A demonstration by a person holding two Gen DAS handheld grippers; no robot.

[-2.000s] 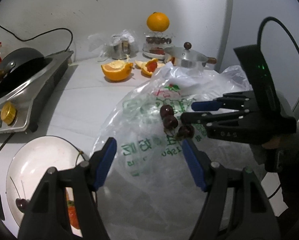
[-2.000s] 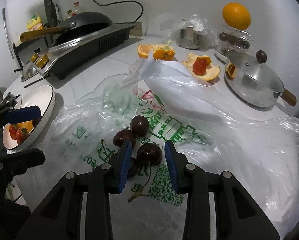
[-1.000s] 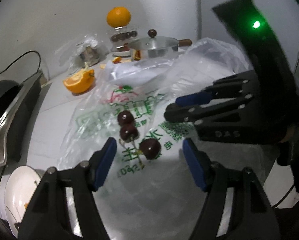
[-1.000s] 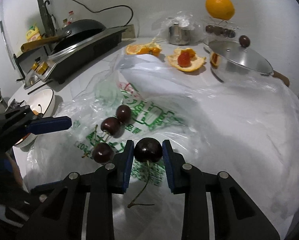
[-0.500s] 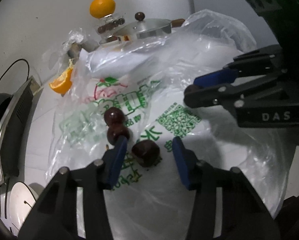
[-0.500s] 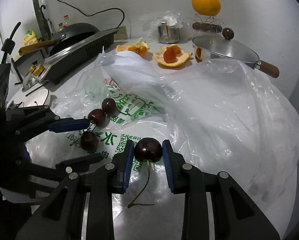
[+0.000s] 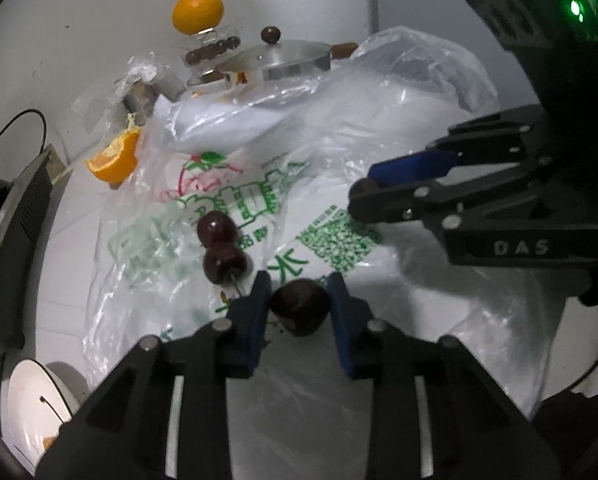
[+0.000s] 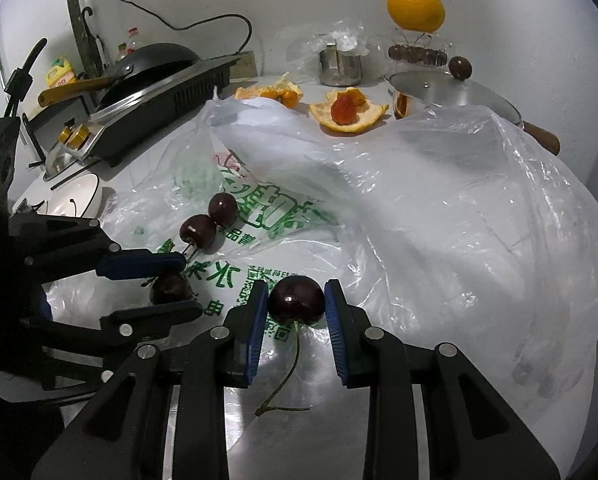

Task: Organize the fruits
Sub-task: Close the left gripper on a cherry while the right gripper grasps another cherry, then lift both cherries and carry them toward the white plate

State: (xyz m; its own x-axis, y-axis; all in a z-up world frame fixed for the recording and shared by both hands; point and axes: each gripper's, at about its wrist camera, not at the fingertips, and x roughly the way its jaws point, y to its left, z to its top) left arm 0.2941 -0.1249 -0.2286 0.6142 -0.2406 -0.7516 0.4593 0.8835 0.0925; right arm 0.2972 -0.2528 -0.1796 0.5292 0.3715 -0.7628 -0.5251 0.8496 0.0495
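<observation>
Kitchen counter seen from two handheld grippers, described from left to right. At the far left a dark pan [image 8: 151, 62] rests on a cooktop [image 8: 159, 120], and in front of it sits a white bowl [image 8: 81, 200] with a loose stem in it; a sliver of orange fruit shows at its edge in the left wrist view. A clear plastic bag [image 8: 439, 208] printed with green lettering lies spread over the middle of the counter. The left gripper [image 7: 297, 304] reaches in from the left with its jaws closing around a dark cherry [image 7: 299, 306] that lies on the bag; the blue pads appear to touch its sides, and it looks not yet lifted. Just beyond it, two loose cherries [image 8: 211, 220] lie touching each other on the green print. Right of these, the right gripper [image 8: 296, 306] is clamped on its own cherry [image 8: 296, 305], the stem hanging down between the fingers. At the back sit orange peels, one holding a strawberry [image 8: 343, 110]; a small steel cup [image 8: 339, 66]; a lidded pot [image 8: 451, 92]; and a whole orange [image 8: 416, 7] perched on a stand above a row of cherries. Judging by this layout, sorting is partway: each gripper has a cherry, neither is delivered, and two more wait on the bag
</observation>
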